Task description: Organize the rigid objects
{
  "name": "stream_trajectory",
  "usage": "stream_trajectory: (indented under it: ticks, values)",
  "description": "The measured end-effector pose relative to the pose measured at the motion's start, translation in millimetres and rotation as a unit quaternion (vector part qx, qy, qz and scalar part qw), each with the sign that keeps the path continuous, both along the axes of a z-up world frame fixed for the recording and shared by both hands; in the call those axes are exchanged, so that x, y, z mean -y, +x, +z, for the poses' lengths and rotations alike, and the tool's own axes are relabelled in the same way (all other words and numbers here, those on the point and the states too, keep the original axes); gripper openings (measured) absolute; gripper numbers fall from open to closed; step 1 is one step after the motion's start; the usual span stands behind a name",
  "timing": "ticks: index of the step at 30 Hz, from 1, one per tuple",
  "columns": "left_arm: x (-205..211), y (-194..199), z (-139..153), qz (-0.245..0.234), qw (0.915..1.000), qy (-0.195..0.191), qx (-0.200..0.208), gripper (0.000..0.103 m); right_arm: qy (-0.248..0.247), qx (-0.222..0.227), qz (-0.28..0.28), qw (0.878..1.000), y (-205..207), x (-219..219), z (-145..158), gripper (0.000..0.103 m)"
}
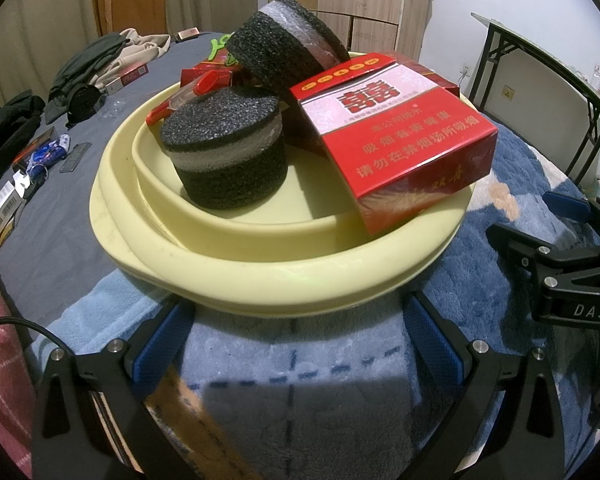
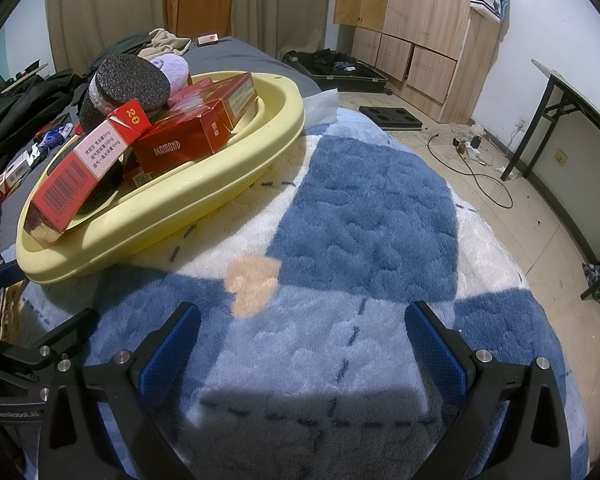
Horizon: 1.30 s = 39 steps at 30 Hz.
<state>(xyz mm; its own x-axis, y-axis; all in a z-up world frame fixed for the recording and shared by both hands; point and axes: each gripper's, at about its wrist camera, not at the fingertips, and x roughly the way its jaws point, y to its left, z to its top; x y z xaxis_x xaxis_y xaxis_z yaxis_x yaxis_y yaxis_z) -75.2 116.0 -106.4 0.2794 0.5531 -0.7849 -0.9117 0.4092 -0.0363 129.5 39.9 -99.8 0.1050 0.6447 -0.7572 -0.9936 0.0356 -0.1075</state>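
Note:
A pale yellow basin (image 1: 228,276) sits on a blue and white fleece blanket (image 1: 300,360). It holds two black foam cylinders (image 1: 224,148), a red cigarette box (image 1: 396,136) leaning on its rim, and a red pen (image 1: 180,100). My left gripper (image 1: 300,336) is open and empty, just short of the basin's near rim. In the right wrist view the basin (image 2: 204,184) is at the left with red boxes (image 2: 180,140) and foam (image 2: 128,84) inside. My right gripper (image 2: 300,340) is open and empty over the blanket (image 2: 360,208), to the right of the basin.
Small boxes (image 1: 0,216), keys (image 1: 46,156) and a comb (image 1: 76,156) lie on the grey sheet at the left, with dark clothes (image 1: 88,64) behind. A folding table (image 2: 572,92), cables (image 2: 480,172) and wooden cabinets (image 2: 412,32) stand on the floor to the right.

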Motion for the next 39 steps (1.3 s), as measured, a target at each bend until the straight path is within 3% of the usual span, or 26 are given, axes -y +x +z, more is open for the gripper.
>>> stream_trajectory:
  ticks: [39]
  values:
    - [-1.5,-2.6,0.0,-0.001,1.0,0.0,0.001,0.103,0.0,0.0,0.0,1.0,-0.2,-0.1,0.0,0.103]
